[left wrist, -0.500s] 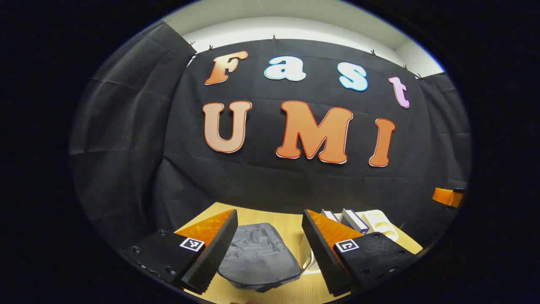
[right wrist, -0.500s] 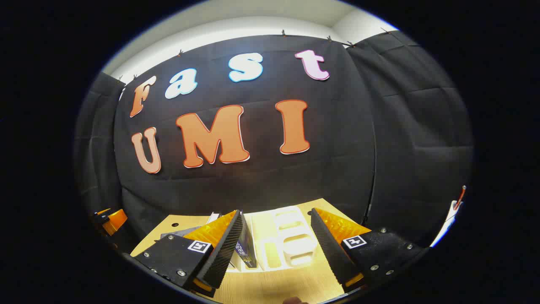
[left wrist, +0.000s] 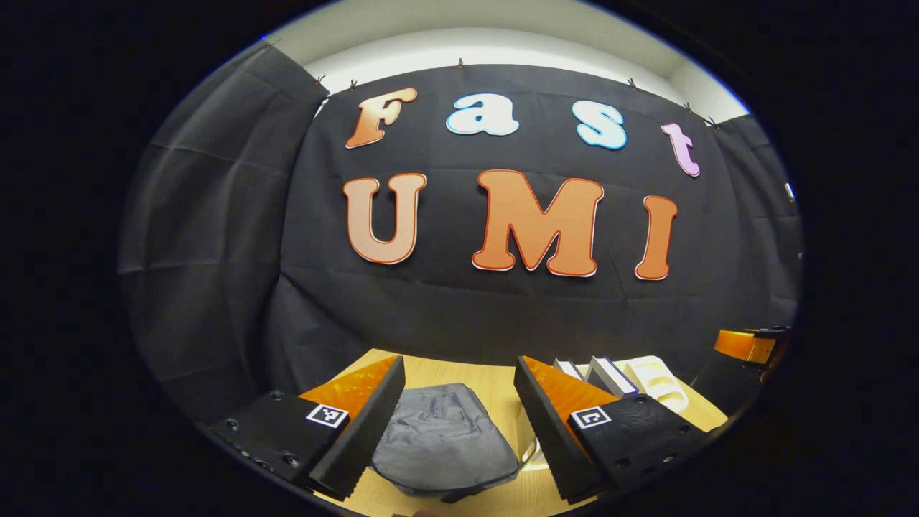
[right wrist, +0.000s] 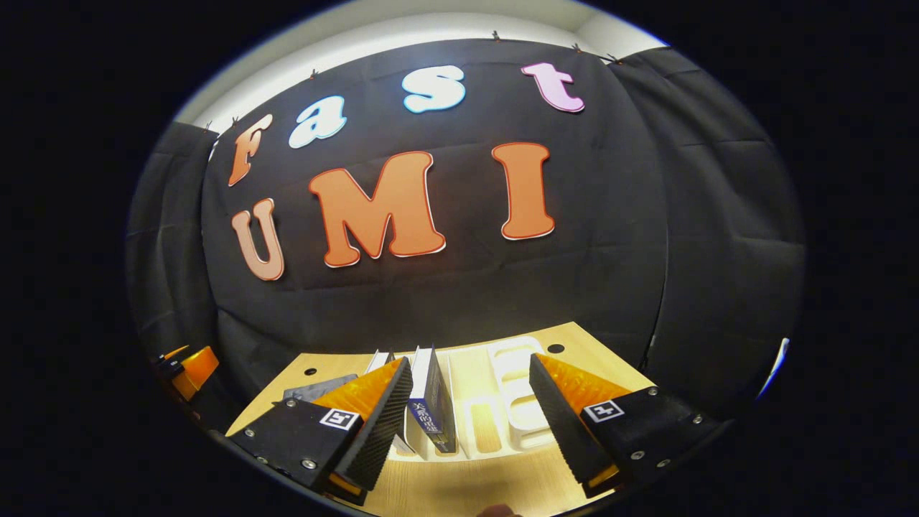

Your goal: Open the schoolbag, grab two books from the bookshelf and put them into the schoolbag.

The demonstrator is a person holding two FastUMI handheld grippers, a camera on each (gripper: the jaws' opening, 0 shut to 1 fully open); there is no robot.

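Both grippers gape empty: left gripper (left wrist: 459,424) above the schoolbag (left wrist: 444,449), right gripper (right wrist: 470,424) facing the books (right wrist: 433,406) on the bookshelf (right wrist: 502,416).

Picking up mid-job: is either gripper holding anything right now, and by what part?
Nothing is held. The left gripper is open above the grey schoolbag; the right gripper is open facing the books in the white bookshelf.

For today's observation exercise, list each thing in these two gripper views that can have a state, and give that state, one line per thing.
schoolbag: lying flat on the table, looks closed.
books: standing upright in the bookshelf, not yet taken.
bookshelf: white, on the table, slots beside the books vacant.
left gripper: open, holding nothing, above the schoolbag.
right gripper: open, holding nothing, facing the bookshelf.
table: wooden, carrying schoolbag and bookshelf.
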